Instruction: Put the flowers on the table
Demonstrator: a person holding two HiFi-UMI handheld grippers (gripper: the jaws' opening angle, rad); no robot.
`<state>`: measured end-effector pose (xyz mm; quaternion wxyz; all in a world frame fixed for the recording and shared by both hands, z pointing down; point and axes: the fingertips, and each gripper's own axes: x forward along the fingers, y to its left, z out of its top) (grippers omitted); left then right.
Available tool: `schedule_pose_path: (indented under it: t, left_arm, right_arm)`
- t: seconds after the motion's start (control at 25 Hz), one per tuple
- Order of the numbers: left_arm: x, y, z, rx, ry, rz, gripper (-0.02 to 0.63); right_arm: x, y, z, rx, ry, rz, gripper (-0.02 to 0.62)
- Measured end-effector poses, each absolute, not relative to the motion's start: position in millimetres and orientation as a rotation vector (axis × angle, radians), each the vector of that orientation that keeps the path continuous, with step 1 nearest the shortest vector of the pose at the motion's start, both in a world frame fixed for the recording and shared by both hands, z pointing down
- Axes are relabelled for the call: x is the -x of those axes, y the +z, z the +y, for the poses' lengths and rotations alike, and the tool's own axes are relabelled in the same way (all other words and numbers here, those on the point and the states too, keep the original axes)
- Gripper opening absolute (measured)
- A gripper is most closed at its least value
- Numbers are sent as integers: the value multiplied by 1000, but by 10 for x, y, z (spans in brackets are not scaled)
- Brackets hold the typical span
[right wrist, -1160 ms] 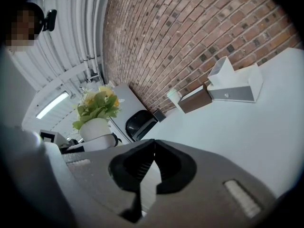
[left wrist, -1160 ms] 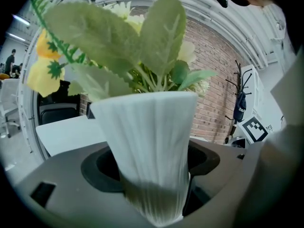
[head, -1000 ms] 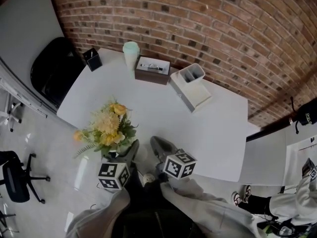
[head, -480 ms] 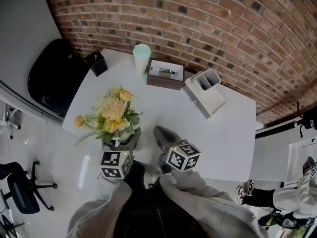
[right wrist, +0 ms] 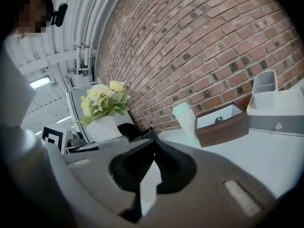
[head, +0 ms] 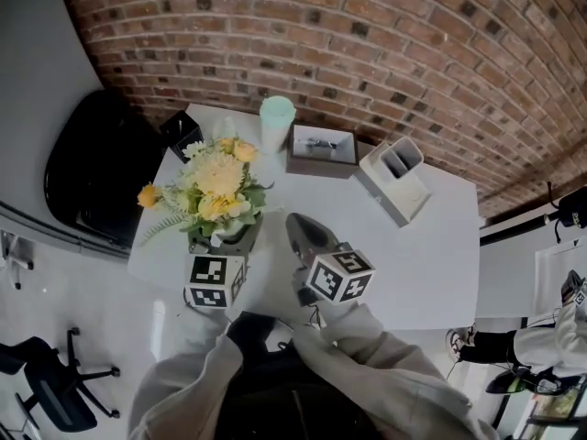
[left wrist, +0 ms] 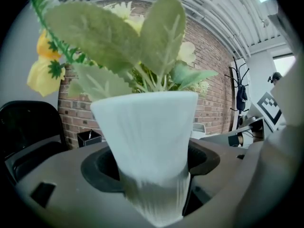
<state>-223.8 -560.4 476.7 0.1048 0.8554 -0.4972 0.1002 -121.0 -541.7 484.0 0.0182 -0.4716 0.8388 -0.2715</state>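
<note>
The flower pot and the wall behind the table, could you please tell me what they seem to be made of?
The flower pot looks white, matte and finely ribbed, likely ceramic or plastic. The wall is rough red brick with pale mortar joints.

This looks like an office. A white table [head: 431,264] stands against a brick wall [head: 367,35]. It carries a pen holder [head: 183,134], and a swivel chair [head: 55,397] waits nearby.

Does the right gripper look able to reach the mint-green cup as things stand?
Probably yes: the right gripper is shut and empty, and only bare table lies between it and the mint-green cup.
</note>
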Motion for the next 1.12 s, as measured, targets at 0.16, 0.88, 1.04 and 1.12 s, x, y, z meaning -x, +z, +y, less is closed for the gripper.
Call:
schedule_pose_path:
  t: [0.16, 0.88, 1.04, 1.12]
  left_arm:
    - [2387, 4783, -5990, -2560, 316, -1458, 373]
    - [2388, 5125, -7046, -2640, 383, -1450, 373]
    - [2339, 5169, -7152, -2677, 416, -1473, 373]
    - [2320, 5200, -7195, -2689, 426, -1490, 374]
  right_arm:
    - [1378, 4786, -5695, 1496, -799, 2603, 0]
    - [1540, 4904, -6322, 1651, -731, 2565, 0]
    - [1501, 4945, -6367, 1661, -741, 2560, 0]
    - [1455, 4943, -6376, 1682, -733, 2544, 0]
